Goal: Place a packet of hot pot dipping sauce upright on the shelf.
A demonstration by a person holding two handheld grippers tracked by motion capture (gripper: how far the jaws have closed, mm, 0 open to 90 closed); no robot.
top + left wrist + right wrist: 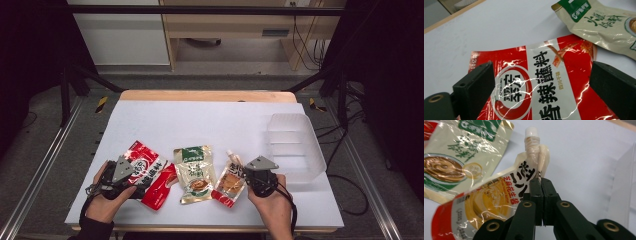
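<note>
red pouch (544,95): glossy, crinkled foil | bin (295,145): translucent plastic | table (200,120): matt

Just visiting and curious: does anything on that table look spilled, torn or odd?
Nothing spilled or torn. The red packet, green-topped packet and spouted pouch just lie crooked, and the right tool pinches the pouch's edge.
</note>
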